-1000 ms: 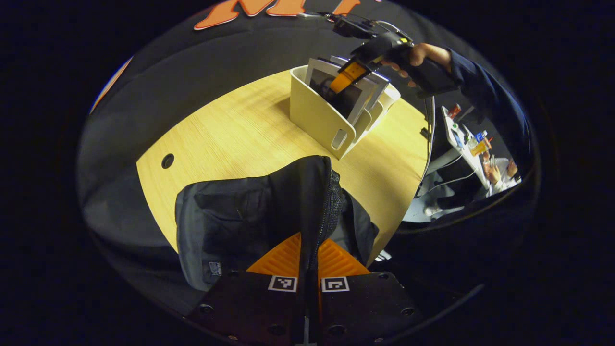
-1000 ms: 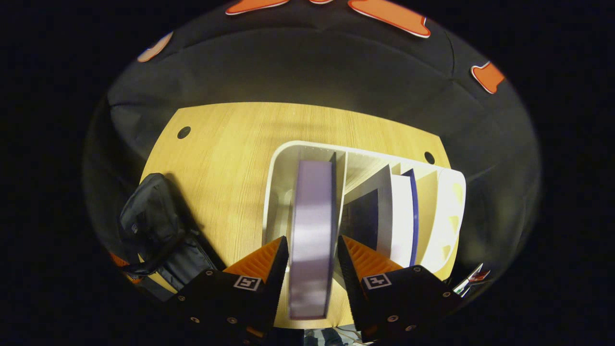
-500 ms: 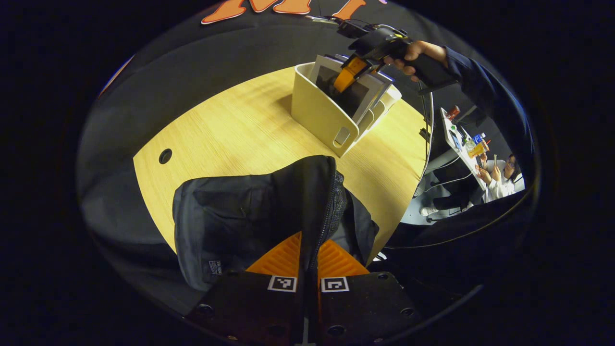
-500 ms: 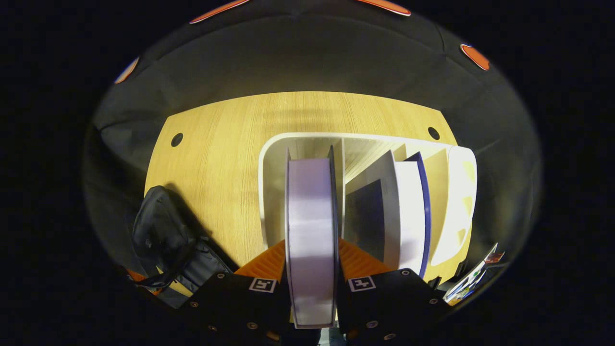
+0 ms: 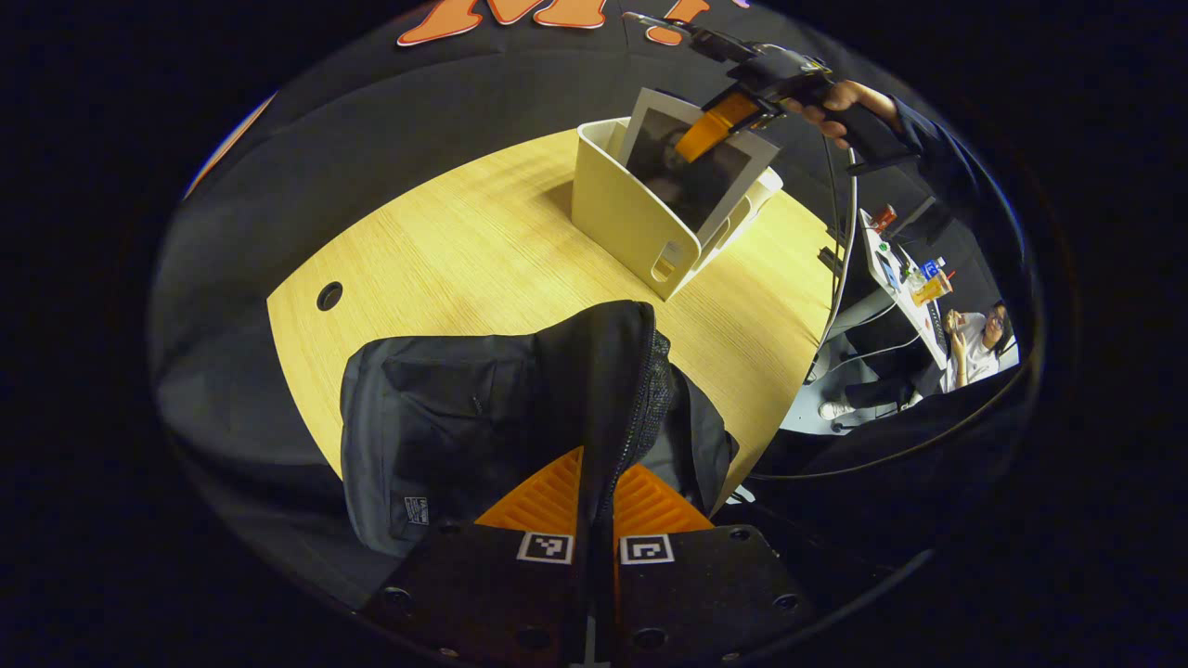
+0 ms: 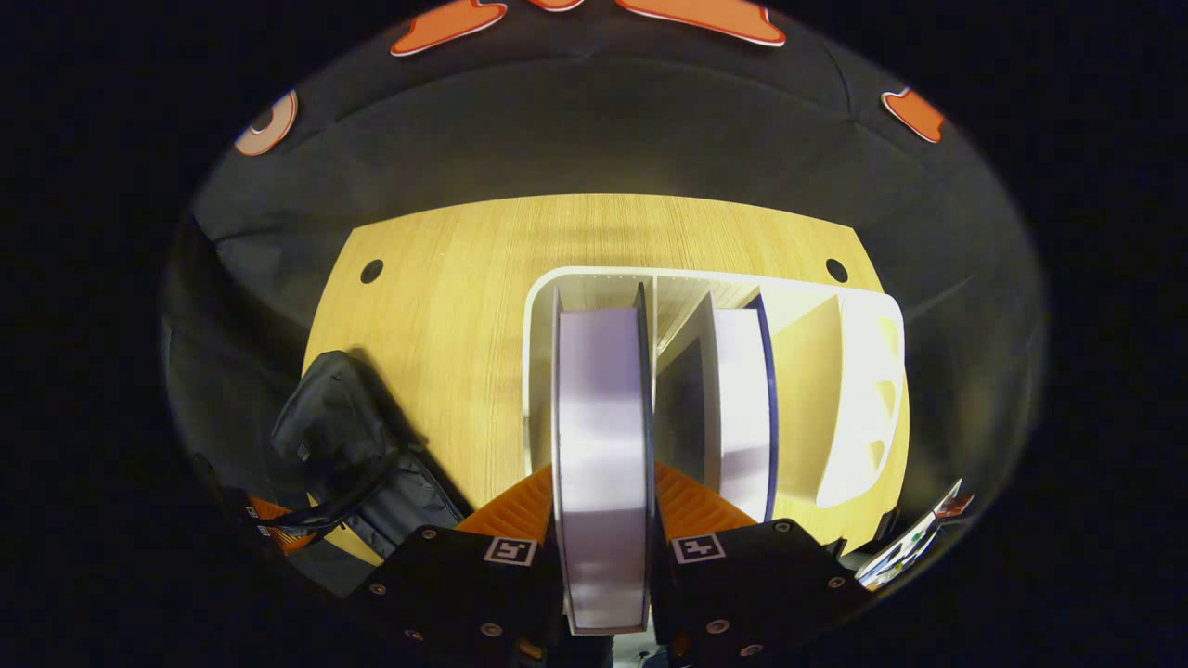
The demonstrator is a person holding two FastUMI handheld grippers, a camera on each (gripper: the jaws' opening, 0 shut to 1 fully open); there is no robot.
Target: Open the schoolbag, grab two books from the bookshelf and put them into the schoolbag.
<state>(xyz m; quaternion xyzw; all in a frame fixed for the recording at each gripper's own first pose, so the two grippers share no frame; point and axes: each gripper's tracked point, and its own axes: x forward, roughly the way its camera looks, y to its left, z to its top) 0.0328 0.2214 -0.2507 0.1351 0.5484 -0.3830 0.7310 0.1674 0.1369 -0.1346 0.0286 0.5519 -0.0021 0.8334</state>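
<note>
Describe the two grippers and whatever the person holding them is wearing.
Each gripper has a black, flat body studded with screws, and a square black-and-white marker sits at the base of each ribbed finger: left gripper, right gripper. From the left gripper view, the right one is a black pistol-grip handle with a thin cable trailing off it. The hand holding it emerges from a dark blue sleeve.

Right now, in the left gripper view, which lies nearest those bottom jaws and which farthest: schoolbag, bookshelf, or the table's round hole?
1. Schoolbag: clamped in the left gripper.
2. Round hole: table's left side.
3. Bookshelf: far edge, slightly right.
</note>
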